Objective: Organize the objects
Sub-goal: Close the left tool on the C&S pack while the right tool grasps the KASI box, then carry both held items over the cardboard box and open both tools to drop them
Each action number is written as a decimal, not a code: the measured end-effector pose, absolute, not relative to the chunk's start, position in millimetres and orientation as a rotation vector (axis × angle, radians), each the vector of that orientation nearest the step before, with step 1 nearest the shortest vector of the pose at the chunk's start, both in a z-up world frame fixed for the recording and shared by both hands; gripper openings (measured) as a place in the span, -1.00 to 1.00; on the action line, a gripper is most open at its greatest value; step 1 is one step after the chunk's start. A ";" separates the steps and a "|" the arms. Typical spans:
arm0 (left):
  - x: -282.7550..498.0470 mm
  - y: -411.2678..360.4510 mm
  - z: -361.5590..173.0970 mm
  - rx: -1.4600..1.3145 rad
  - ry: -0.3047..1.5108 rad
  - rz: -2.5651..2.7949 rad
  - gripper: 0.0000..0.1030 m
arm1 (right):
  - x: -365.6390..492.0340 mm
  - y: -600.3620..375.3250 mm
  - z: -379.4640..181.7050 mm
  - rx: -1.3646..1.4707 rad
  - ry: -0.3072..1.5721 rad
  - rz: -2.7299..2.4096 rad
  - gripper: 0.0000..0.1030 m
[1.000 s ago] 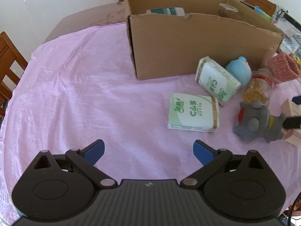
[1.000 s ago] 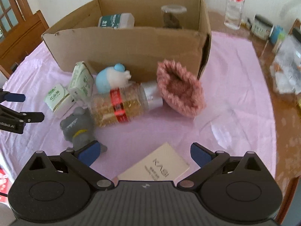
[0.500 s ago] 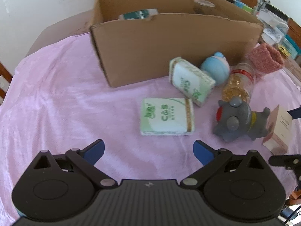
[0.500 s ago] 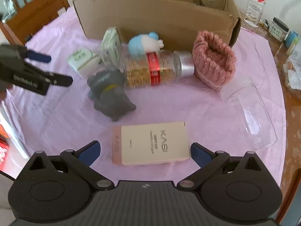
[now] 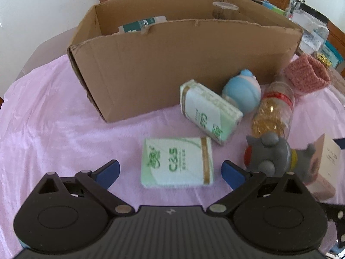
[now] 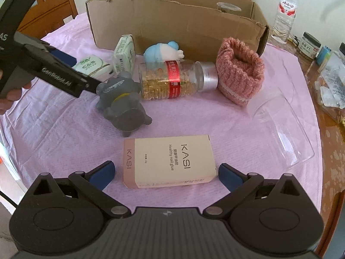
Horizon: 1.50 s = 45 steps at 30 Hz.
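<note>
A flat green-and-white tissue pack [image 5: 176, 163] lies on the pink cloth between the fingers of my left gripper [image 5: 170, 170], which is open and not touching it. A cream KASI box [image 6: 169, 160] lies flat between the fingers of my right gripper [image 6: 166, 173], also open. Behind stands an open cardboard box [image 5: 183, 64] with a few items inside. In front of it lie a second tissue pack [image 5: 210, 115], a blue toy [image 5: 241, 93], a bottle of golden capsules [image 6: 172, 79], a grey toy [image 6: 123, 103] and a pink knit pouch [image 6: 239, 73].
A clear plastic tub [image 6: 280, 129] lies on its side at the right of the cloth. A water bottle [image 6: 284, 13] and small jars stand on the bare table edge beyond it. Wooden chairs [image 6: 49, 13] surround the table. A hand holds the left tool's handle [image 6: 13, 82].
Both grippers have moved in closer and lower. The tissue pack now lies between the left fingers and the KASI box between the right fingers. Both stay open.
</note>
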<state>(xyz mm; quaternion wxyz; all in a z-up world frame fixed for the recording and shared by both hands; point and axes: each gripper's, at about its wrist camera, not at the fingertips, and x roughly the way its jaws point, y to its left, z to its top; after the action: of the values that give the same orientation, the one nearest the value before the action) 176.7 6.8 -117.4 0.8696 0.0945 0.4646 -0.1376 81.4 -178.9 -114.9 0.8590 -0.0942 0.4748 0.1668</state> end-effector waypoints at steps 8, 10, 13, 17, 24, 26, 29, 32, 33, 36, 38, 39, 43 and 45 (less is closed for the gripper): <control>174.6 3.2 -114.7 0.172 0.965 -0.302 0.62 | 90.4 -174.8 -115.2 -0.208 1.011 0.361 1.00; 172.1 -0.1 -113.6 0.185 0.958 -0.306 0.55 | 93.2 -173.7 -114.7 -0.211 1.016 0.363 1.00; 171.0 -1.5 -110.7 0.189 0.956 -0.308 0.54 | 96.6 -171.1 -114.8 -0.217 1.019 0.368 1.00; 171.2 1.1 -110.0 0.181 0.963 -0.316 0.47 | 98.6 -169.6 -112.7 -0.218 1.027 0.370 0.92; 174.4 4.1 -107.7 0.187 0.967 -0.327 0.24 | 97.5 -168.4 -107.2 -0.224 1.031 0.362 0.64; 174.4 5.5 -106.9 0.188 0.972 -0.333 0.24 | 97.6 -166.0 -106.3 -0.234 1.033 0.349 0.63; 173.2 6.9 -103.8 0.202 0.976 -0.345 0.23 | 96.9 -164.6 -102.6 -0.257 1.034 0.342 0.63; 170.9 9.8 -96.0 0.212 0.977 -0.362 0.23 | 94.6 -164.5 -93.2 -0.271 1.023 0.348 0.63; 169.9 11.8 -91.7 0.211 0.979 -0.372 0.23 | 94.7 -165.1 -89.9 -0.274 1.019 0.351 0.63; 166.8 16.7 -78.1 0.213 0.981 -0.401 0.23 | 92.5 -164.9 -77.5 -0.296 1.005 0.365 0.63; 162.7 19.4 -65.1 0.220 0.979 -0.421 0.23 | 93.6 -167.2 -67.7 -0.308 0.996 0.374 0.63; 162.1 20.6 -58.6 0.223 0.977 -0.432 0.23 | 95.8 -167.7 -63.8 -0.307 0.994 0.380 0.63; 167.7 21.3 -31.6 0.238 0.962 -0.477 0.23 | 108.8 -171.6 -39.6 -0.276 0.983 0.411 0.63; 171.5 18.9 -19.0 0.251 0.942 -0.493 0.23 | 114.2 -171.8 -27.4 -0.266 0.969 0.429 0.63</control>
<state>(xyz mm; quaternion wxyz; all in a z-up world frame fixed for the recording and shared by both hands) 171.5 18.9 -19.0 0.8545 0.1193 0.4478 -0.2346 114.2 -171.8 -27.4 0.8545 -0.1263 0.4608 0.2039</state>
